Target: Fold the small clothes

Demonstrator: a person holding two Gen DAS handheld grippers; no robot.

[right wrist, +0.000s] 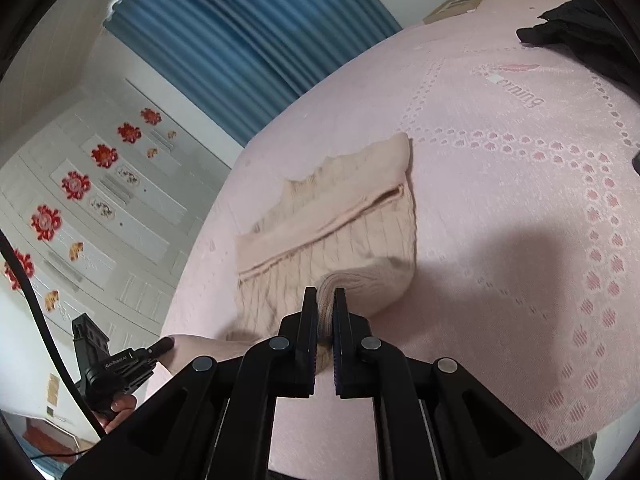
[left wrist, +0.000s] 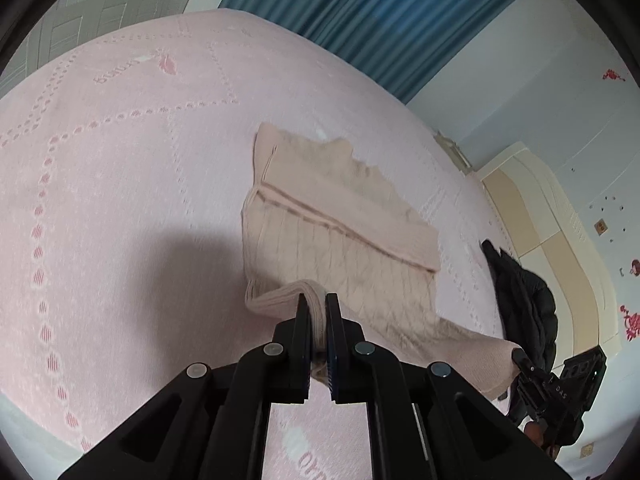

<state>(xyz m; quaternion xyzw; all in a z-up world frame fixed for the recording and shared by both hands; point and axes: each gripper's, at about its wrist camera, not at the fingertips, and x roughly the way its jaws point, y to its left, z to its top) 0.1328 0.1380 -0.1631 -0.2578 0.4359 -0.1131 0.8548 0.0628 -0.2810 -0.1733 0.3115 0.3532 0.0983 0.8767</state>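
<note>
Ribbed knit sweater (left wrist: 340,216) (matt, soft)

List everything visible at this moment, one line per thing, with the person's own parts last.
knit sweater: one, beige, partly folded on the bed, near hem lifted
bed cover: one, pink, patterned, under the sweater
dark jacket: one, black, on the bed toward the headboard
curtain: one, blue, behind the bed
headboard: one, cream, at the bed's end
wardrobe: one, white, red flower stickers
left gripper: one, black, fingers shut on the hem
right gripper: one, black, fingers shut on the hem
hand: one, holding the left gripper
</note>
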